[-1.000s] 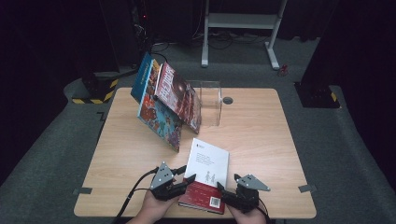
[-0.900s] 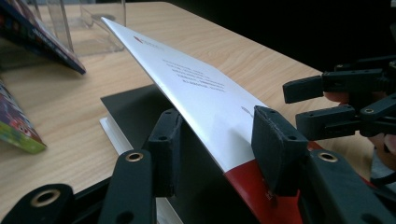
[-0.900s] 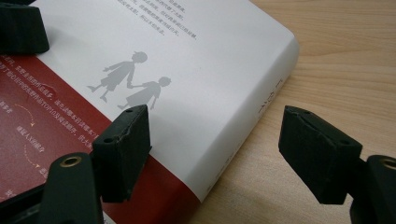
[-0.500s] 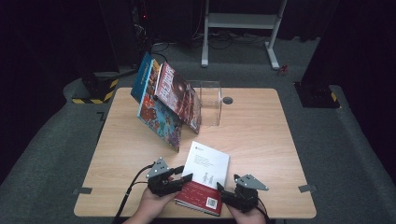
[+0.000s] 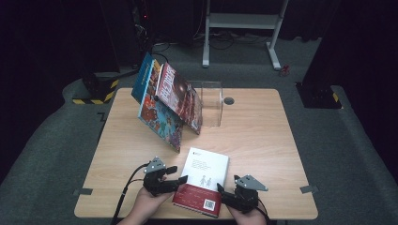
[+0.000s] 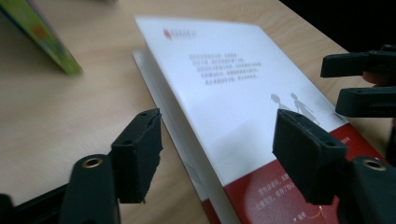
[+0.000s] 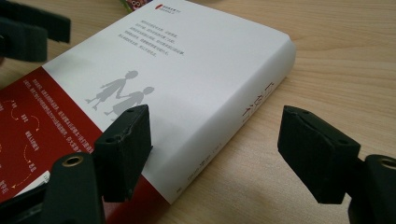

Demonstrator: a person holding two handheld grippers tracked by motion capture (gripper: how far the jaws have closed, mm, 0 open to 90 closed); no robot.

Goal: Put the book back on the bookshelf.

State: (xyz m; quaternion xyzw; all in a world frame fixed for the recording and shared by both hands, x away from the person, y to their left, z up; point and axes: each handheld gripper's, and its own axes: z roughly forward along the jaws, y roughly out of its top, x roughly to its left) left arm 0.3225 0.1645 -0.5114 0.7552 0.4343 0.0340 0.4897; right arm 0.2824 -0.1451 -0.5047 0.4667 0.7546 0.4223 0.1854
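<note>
Left claw [image 6: 217, 154] agape, astride book [image 6: 233, 93] edge

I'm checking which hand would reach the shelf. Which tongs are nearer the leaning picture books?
Left. The left tongs sit at the white-and-red book's left edge, below the leaning picture books; the right tongs are at its near right corner, farther off.

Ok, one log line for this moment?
left tongs: just opened, astride book's page edge | right tongs: open at spine | book flat on table

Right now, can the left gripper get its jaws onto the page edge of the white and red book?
Probably yes. The left gripper sits open right at the book, its jaws straddling the page edge, and nothing lies between them.
</note>
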